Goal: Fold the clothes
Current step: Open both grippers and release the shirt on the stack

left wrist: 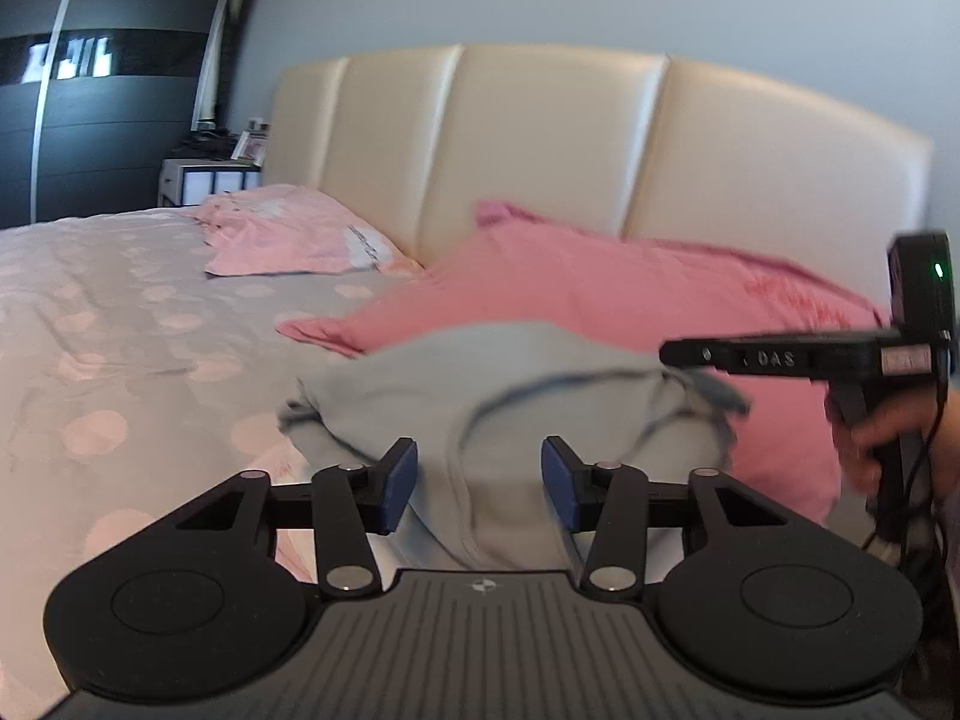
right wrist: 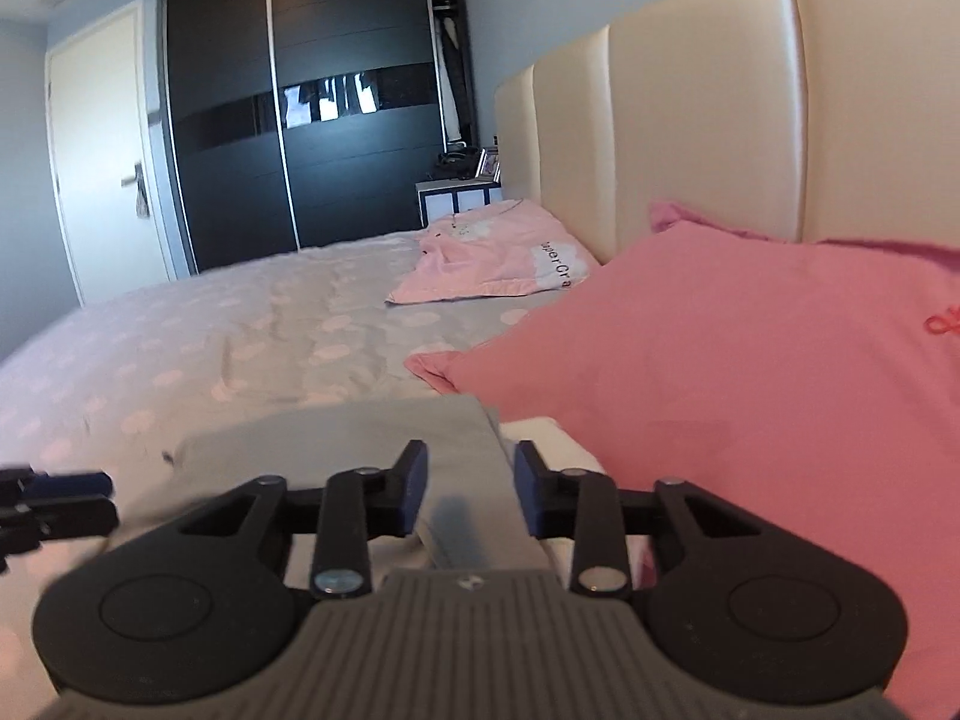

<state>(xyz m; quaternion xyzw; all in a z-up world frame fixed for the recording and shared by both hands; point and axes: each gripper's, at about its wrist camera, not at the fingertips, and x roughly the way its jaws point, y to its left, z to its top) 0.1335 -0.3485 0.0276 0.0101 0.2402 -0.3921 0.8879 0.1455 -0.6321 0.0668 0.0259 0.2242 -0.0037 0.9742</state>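
The left claw [left wrist: 479, 483] stands released, its pads clear of the grey garment [left wrist: 510, 384] bunched on the bed [left wrist: 120, 312] just ahead. The right claw [right wrist: 471, 492] is likewise released, the garment's folded edge lying between its pads.

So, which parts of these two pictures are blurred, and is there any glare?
Left wrist view: the grey garment and the hand at the right edge are smeared, the headboard shines. Right wrist view: mostly sharp, glare on the wardrobe glass band; straight lines bow in both.
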